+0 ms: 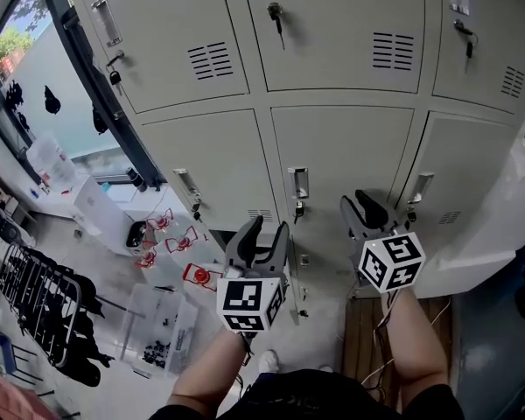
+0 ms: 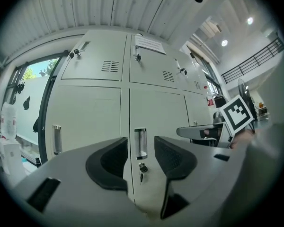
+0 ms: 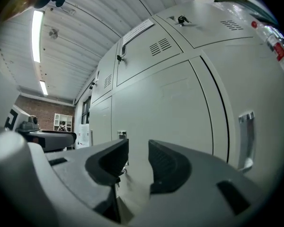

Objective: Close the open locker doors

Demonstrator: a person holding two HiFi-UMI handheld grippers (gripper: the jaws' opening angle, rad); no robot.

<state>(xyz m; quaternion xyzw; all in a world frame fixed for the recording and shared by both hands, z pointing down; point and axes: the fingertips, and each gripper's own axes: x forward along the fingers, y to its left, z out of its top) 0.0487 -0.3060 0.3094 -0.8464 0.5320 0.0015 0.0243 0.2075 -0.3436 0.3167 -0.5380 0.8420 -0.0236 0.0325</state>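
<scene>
Pale grey metal locker doors (image 1: pixel 337 151) stand straight ahead — seemingly all flush. The left gripper (image 1: pixel 267 232) and right gripper (image 1: pixel 367 206) hover before them, jaws partly open — gripping nothing.

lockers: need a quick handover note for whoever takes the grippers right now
Left gripper: open, empty, pointing at the lower middle locker door, in line with its handle.
Right gripper: open, empty, facing the same door.
Doors: all six in the head view look shut; no door stands open in any view.
Done: apparently every door in view is closed.
Left: check for open lockers outside the frame.
</scene>
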